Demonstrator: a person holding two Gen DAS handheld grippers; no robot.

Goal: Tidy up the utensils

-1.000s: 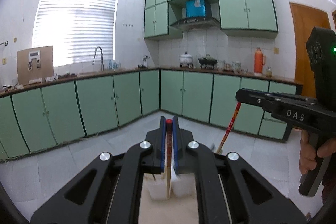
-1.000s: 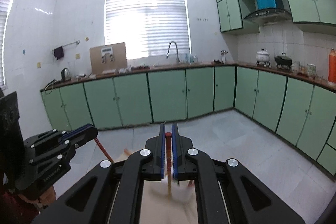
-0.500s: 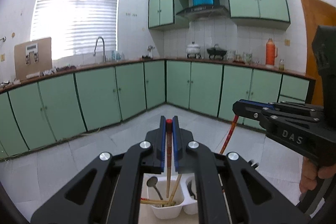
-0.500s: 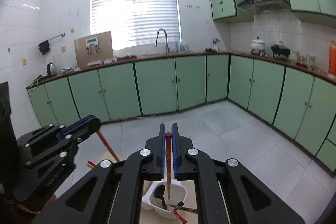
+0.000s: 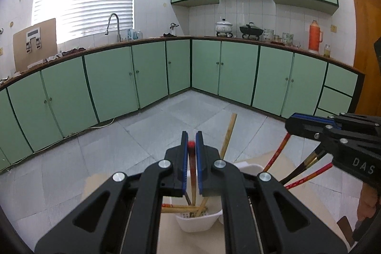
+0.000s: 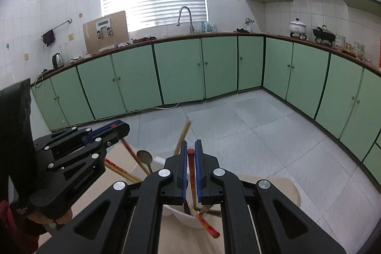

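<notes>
Left wrist view: left gripper point(image 5: 191, 142), jaws clamped on a chopstick point(image 5: 192, 173) whose tip reaches into the white holder point(image 5: 197, 221) near the bench's far edge. Lower it straight, then release. Leaning chopsticks crowd the holder.

Right wrist view: right gripper point(image 6: 191, 150), jaws clamped on another chopstick point(image 6: 192, 173) above the holder point(image 6: 188, 218); a spoon point(image 6: 144, 157) stands just left

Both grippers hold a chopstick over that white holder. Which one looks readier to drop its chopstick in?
Probably left. The left gripper holds its chopstick with the lower end already down inside the white holder. The right gripper's chopstick end is hidden.
</notes>
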